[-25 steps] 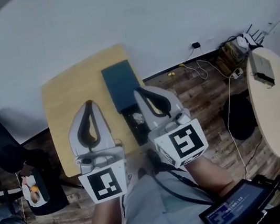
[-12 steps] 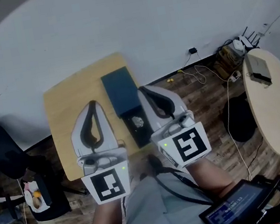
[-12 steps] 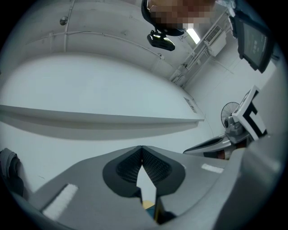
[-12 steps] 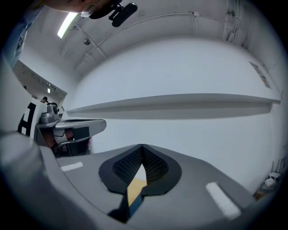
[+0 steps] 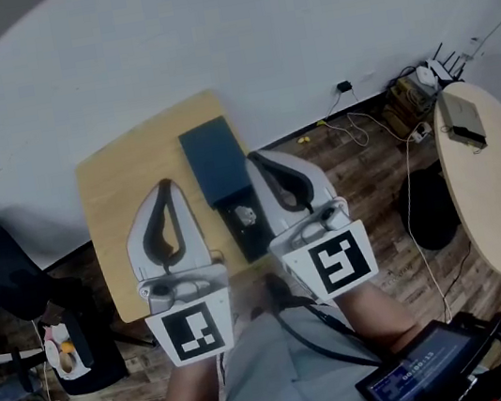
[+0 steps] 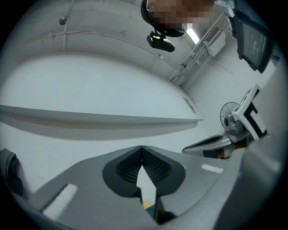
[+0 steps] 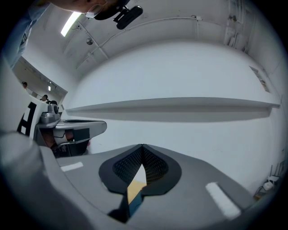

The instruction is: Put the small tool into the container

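The small piece (image 5: 245,215) lies in the black tray (image 5: 238,241) at the blue box's (image 5: 214,163) near end, between your left tool (image 5: 162,183) and right tool (image 5: 253,158), both closed tight and empty, so hold them high lest either clip the tray.

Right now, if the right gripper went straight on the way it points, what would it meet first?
Probably the white wall: the right gripper, shut, points about level, with nothing visible between. Depth is unclear.
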The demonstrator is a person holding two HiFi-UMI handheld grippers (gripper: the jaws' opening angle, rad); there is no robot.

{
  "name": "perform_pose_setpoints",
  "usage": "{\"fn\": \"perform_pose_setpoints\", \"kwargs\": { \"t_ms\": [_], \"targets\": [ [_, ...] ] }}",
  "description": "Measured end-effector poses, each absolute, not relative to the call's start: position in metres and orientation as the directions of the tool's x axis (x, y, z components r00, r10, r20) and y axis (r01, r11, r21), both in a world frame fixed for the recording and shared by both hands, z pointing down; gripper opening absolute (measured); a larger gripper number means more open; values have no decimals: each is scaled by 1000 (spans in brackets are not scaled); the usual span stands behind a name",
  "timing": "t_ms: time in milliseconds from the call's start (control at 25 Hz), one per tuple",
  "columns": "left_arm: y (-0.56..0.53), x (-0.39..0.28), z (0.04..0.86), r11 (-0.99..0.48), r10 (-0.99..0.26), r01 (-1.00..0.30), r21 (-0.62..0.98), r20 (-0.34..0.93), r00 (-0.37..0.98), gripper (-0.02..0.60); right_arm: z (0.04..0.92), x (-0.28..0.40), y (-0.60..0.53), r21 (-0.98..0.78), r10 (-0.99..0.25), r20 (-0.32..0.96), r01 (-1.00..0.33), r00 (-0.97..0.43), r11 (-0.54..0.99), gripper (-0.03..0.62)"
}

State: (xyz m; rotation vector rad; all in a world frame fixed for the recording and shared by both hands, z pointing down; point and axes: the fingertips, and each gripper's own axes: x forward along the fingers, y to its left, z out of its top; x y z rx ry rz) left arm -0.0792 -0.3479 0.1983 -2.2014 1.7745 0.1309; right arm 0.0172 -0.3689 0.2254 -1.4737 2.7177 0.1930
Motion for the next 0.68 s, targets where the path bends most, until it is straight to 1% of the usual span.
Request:
{"fn": "perform_pose_setpoints", "kwargs": {
  "t_ms": [680],
  "targets": [
    [-347, -83, 195, -168, -940, -965, -202, -264, 219, 11, 225, 13, -373, 94, -825, -100, -831, -556, 548, 0]
  ]
}}
